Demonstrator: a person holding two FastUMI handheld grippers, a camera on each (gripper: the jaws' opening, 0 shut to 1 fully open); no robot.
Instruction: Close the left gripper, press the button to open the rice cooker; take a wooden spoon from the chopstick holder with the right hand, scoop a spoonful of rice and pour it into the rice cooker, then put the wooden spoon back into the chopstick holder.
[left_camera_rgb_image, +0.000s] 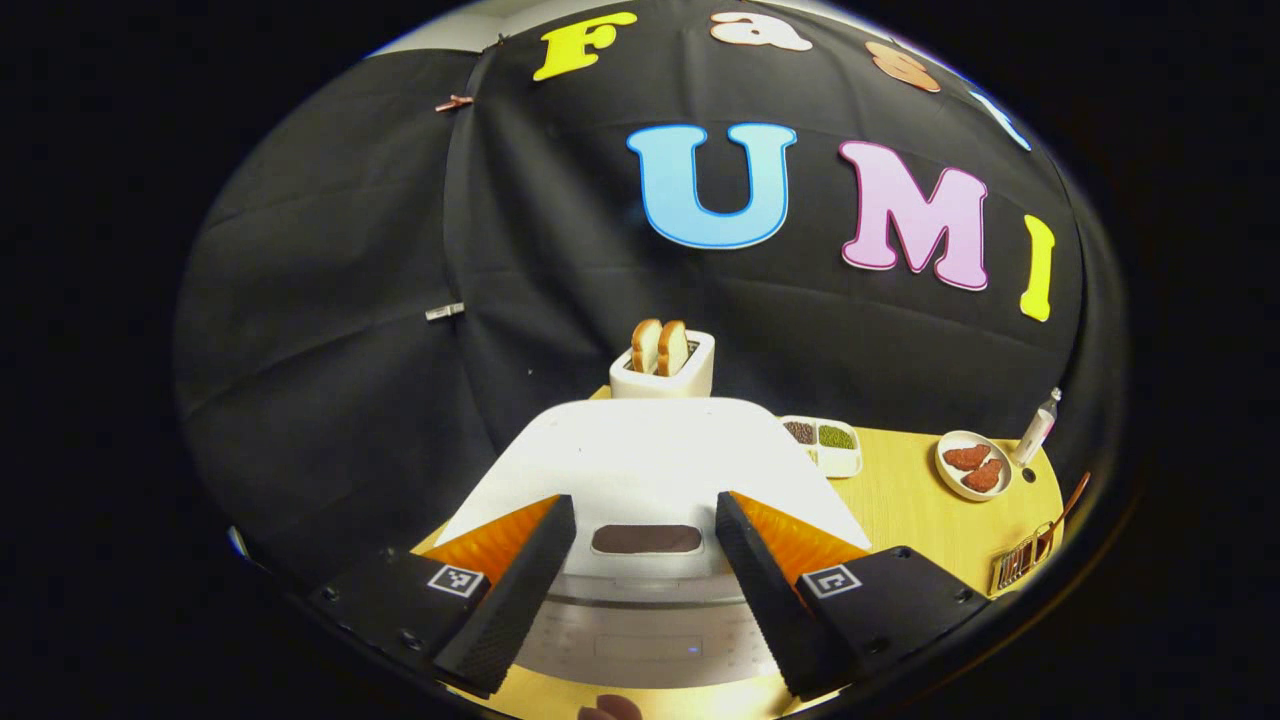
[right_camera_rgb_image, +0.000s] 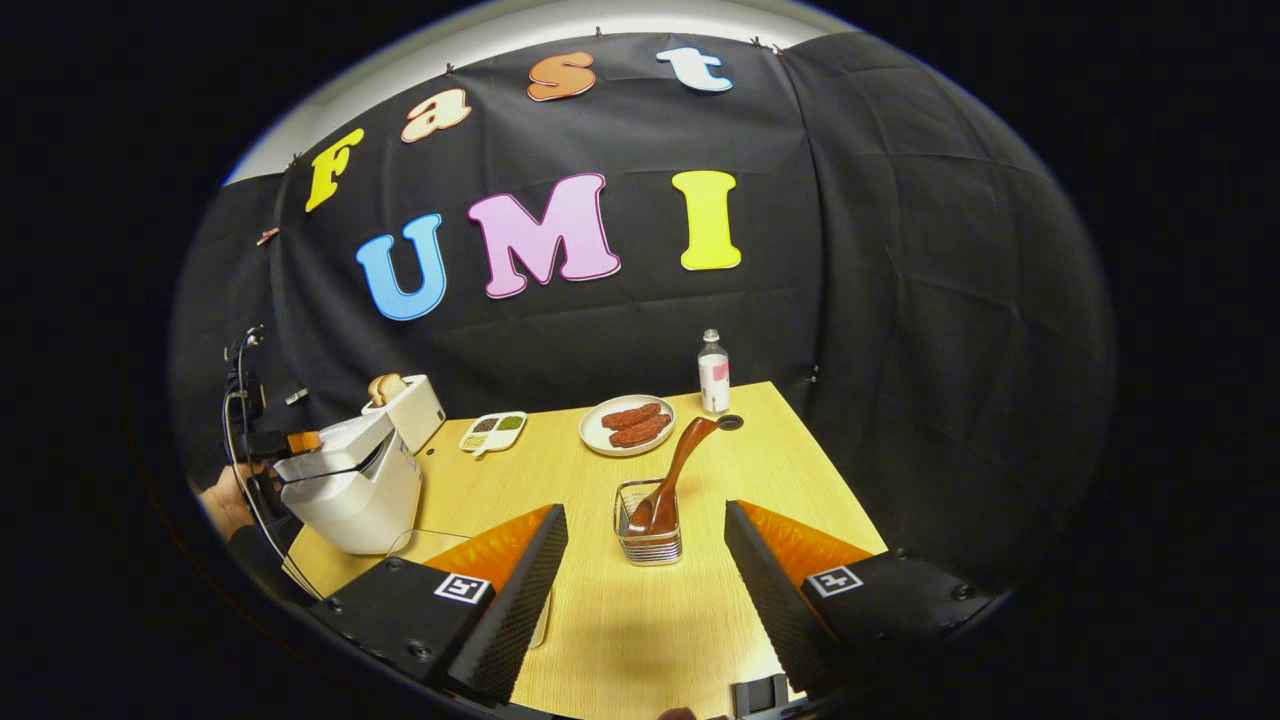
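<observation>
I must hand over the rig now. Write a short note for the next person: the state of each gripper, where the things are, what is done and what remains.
Left gripper: open, over the rice cooker, lid closed, button not yet pressed.
Right gripper: open, holding nothing, facing the chopstick holder.
Wooden spoon: standing in the holder, leaning.
Divided dish of grains: by the toaster.
Done: nothing yet.
Left: close the left gripper, press the button, take the spoon, scoop, pour, return the spoon.
</observation>
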